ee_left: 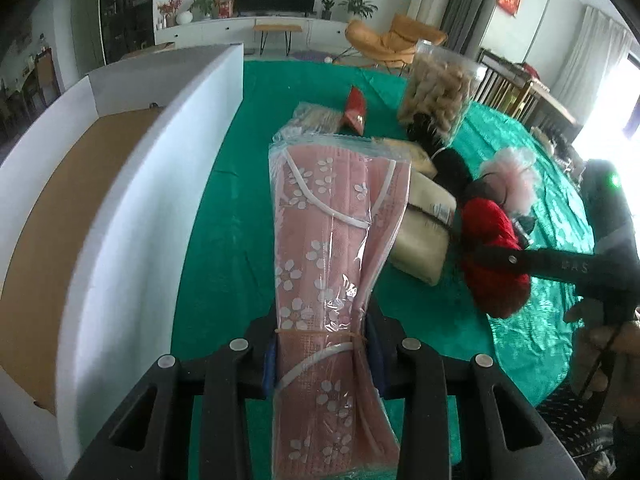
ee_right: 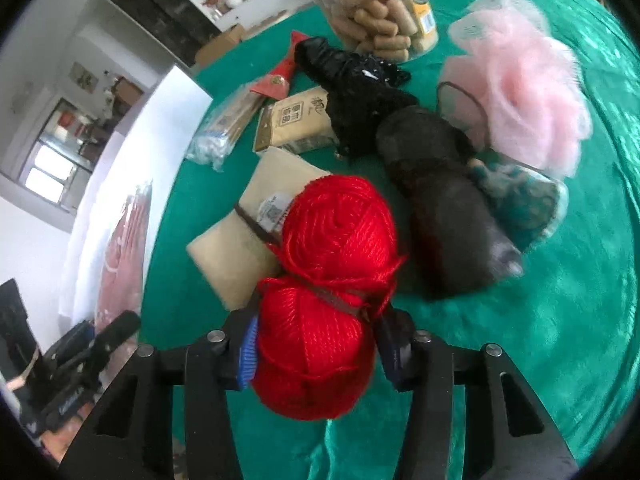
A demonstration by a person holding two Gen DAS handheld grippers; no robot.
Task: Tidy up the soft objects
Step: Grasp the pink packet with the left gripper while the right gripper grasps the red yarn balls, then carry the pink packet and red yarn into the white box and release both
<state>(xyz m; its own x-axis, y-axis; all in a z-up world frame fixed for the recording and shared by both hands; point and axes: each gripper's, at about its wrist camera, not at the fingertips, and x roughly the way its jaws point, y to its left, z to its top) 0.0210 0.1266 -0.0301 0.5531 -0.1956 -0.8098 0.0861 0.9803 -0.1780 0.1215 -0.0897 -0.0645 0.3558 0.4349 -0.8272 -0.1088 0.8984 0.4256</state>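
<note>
— How's the left hand-held gripper point(ee_left: 320, 354) set?

— Pointing forward and level, its two fingers pressed in on a pink packet point(ee_left: 336, 240) that sticks out ahead of it.

— And the right hand-held gripper point(ee_right: 316, 354)?

— Tilted downward, fingers squeezed onto the near end of a red yarn skein point(ee_right: 332, 280). A bare hand point(ee_left: 600, 344) grips its handle, off to the left one's right.

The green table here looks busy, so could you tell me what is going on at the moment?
A person with a gripper in each hand is sorting soft items. The left gripper is shut on a bagged pack of pink floral face masks, beside a white cardboard box. The right gripper is shut on a red yarn skein. A pink bath pouf, dark yarn, a beige cloth pack and a snack jar lie on the green tablecloth.
</note>
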